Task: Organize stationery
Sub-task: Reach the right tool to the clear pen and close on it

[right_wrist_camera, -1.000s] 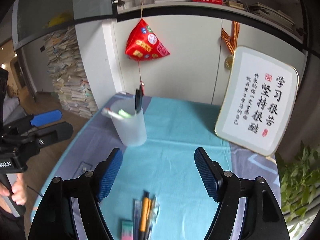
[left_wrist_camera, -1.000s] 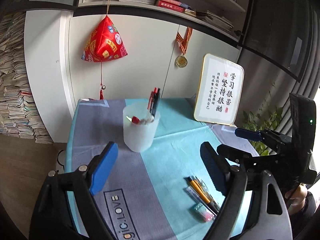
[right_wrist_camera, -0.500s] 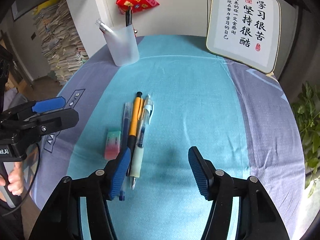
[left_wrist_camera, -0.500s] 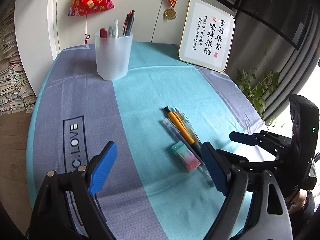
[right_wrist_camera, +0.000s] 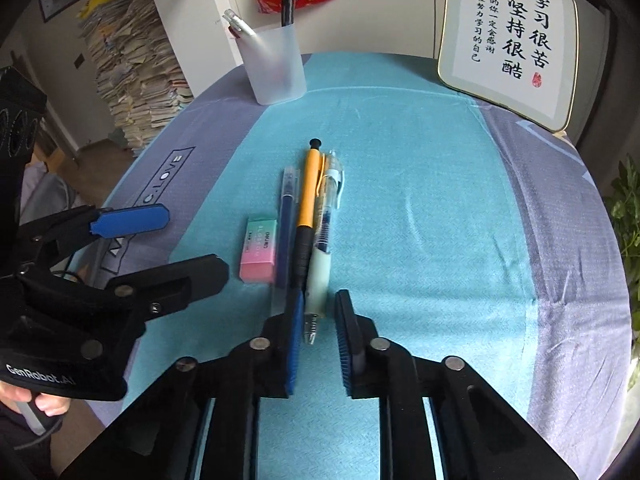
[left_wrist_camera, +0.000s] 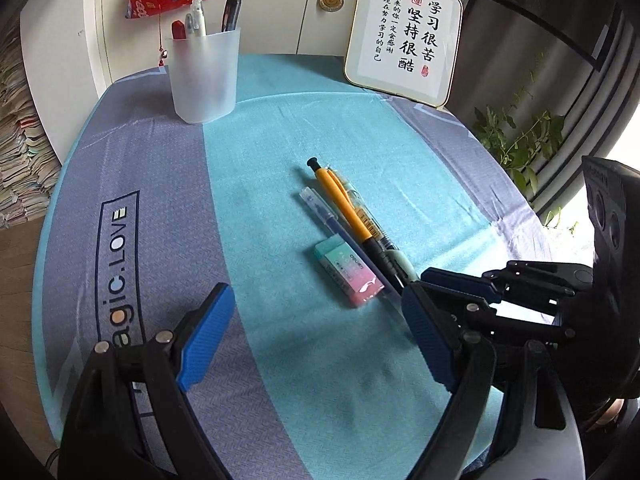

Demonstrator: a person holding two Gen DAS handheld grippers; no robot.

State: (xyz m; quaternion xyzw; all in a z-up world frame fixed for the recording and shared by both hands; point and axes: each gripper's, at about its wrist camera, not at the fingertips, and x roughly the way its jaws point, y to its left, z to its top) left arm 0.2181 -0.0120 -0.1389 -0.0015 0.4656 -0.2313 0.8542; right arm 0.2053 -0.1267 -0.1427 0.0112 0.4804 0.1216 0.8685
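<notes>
Right gripper (right_wrist_camera: 318,334) jaws just closing, narrow, astride tip of pale-green clear-barrelled pen (right_wrist_camera: 320,256); contact unclear.

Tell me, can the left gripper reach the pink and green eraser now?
Probably yes: the left gripper is open, the pink and green eraser lies just ahead, nothing between; the blue pen touches its far side.

Your tabletop (right_wrist_camera: 420,208) is bare on the teal stretch right of the pen row (right_wrist_camera: 308,216), so you have free passage there up to the framed sign (right_wrist_camera: 508,40) at the far right edge. Pen cup (right_wrist_camera: 276,68) blocks the far left. The eraser (right_wrist_camera: 259,250) lies just beside the pens on their left; left claw (right_wrist_camera: 160,240) crowds that side. The near edge is clear.
</notes>
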